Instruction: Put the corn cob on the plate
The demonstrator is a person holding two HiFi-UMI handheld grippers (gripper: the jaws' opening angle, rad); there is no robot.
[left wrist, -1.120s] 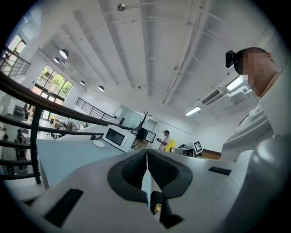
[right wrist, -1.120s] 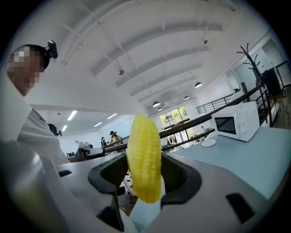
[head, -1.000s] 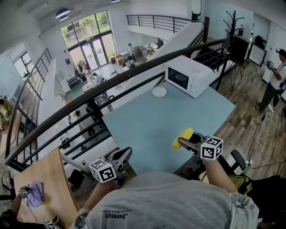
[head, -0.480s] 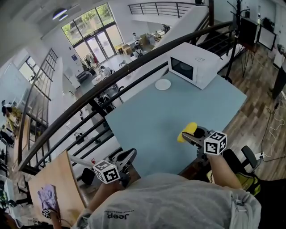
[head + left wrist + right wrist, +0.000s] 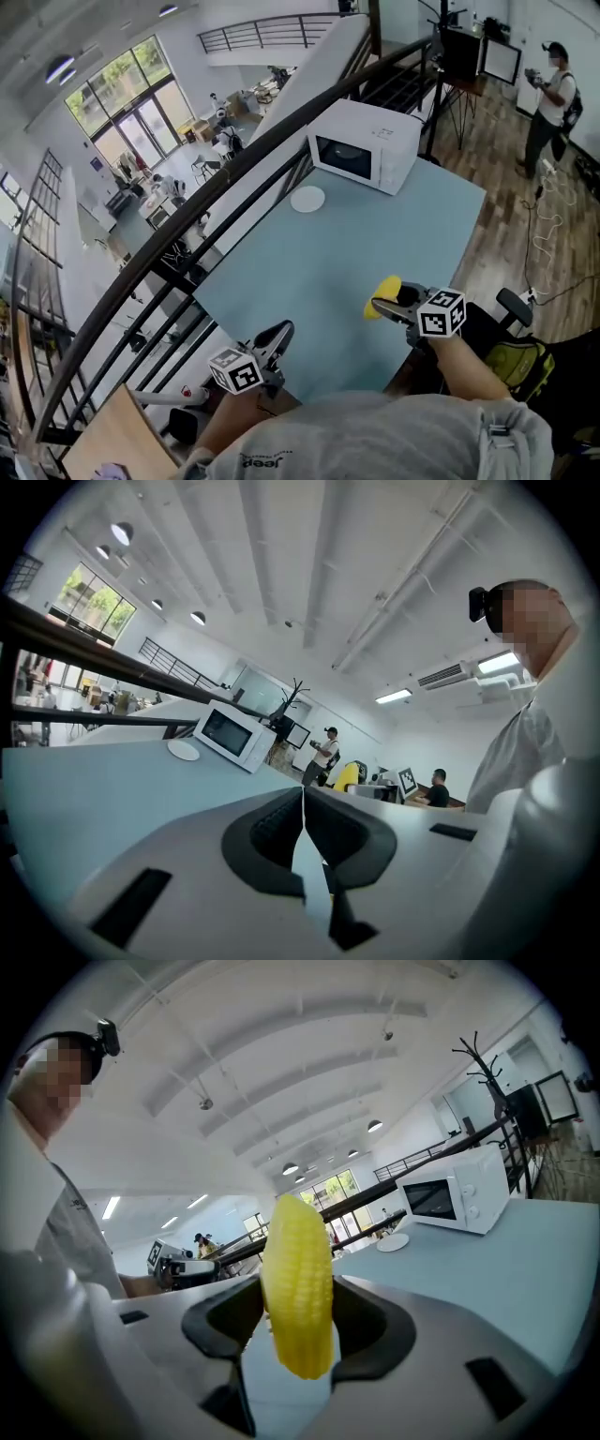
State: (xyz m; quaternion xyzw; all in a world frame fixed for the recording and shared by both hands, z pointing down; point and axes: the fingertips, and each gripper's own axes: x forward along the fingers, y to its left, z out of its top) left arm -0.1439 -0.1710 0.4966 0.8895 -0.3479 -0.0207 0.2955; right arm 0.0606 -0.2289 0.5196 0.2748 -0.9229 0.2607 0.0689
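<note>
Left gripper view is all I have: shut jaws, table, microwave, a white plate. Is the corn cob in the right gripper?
Observer: Yes. The right gripper is shut on the corn cob, its jaws pressing the cob's sides.
Operator: How does it stand to the plate?
Observer: In the head view the cob is over the near part of the table. The plate lies at the far side, just left of the microwave.
Operator: And my left gripper?
Observer: The left gripper hangs at the table's near edge, left of the right gripper.
</note>
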